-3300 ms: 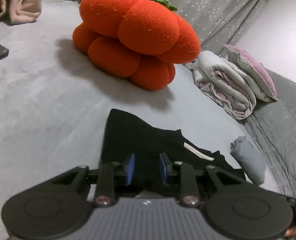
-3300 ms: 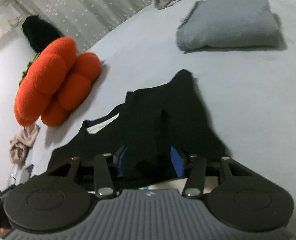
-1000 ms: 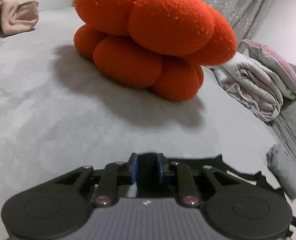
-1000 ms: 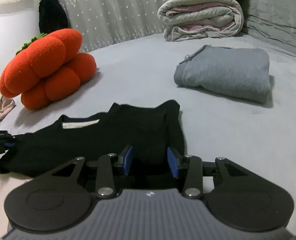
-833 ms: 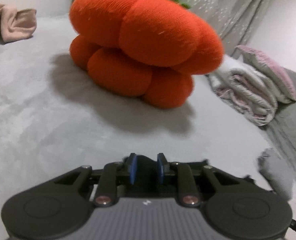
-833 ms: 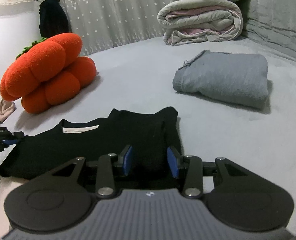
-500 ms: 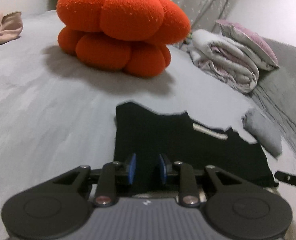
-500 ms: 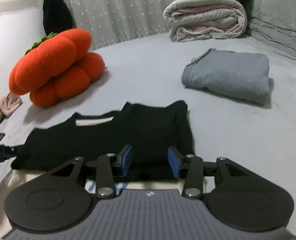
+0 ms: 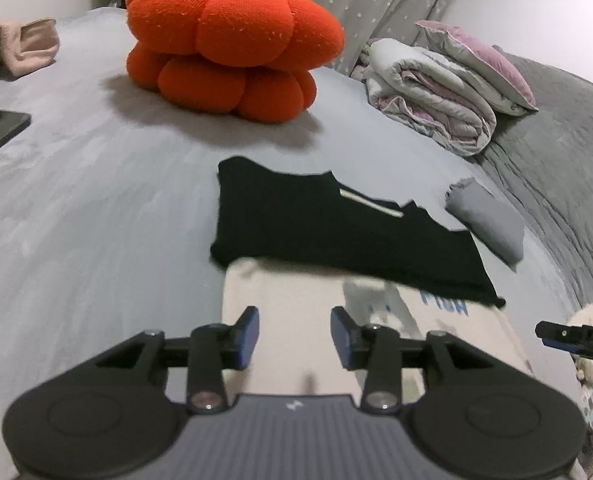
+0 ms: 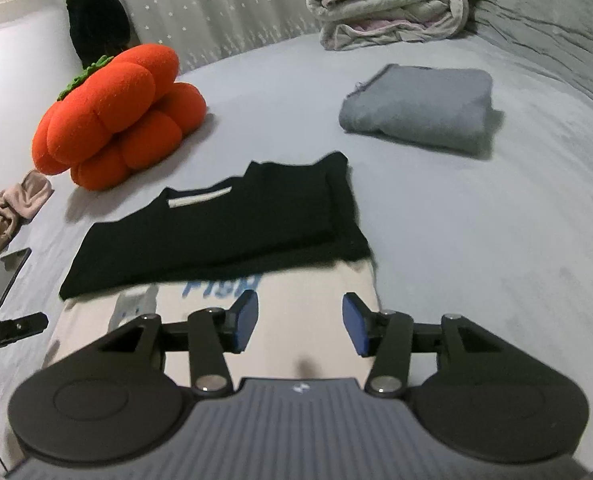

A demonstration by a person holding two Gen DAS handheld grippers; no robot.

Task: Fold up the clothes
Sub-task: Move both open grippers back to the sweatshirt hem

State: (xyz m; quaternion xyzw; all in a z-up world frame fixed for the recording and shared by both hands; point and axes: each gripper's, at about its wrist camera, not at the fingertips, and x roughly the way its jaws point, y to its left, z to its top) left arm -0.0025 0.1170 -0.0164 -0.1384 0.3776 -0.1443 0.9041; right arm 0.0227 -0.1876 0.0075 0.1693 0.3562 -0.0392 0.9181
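A black garment (image 9: pixel 328 232) lies folded flat on the grey bed (image 9: pixel 76 208), its white neck label facing up. Its near edge rests on a cream cloth panel with blue print (image 9: pixel 308 292). My left gripper (image 9: pixel 294 332) hovers over the cream panel, short of the black edge; its jaws are opening and nothing is between them. In the right wrist view the black garment (image 10: pixel 224 236) and the cream panel (image 10: pixel 296 284) lie just ahead of my right gripper (image 10: pixel 300 320), whose jaws are also opening on nothing. Each gripper's tip shows at the edge of the other view.
An orange pumpkin cushion (image 9: pixel 232 40) sits beyond the garment. A folded grey garment (image 10: pixel 420 108) lies to the right, with a rolled quilt (image 10: pixel 388 4) and a pillow (image 9: pixel 480 64) behind it. A beige cloth (image 10: pixel 12 208) and a dark phone (image 10: pixel 4 276) lie at the left.
Both grippers were closed on black cloth; now both have let go, widened their jaws and drawn back and up. The cream panel has come into view.
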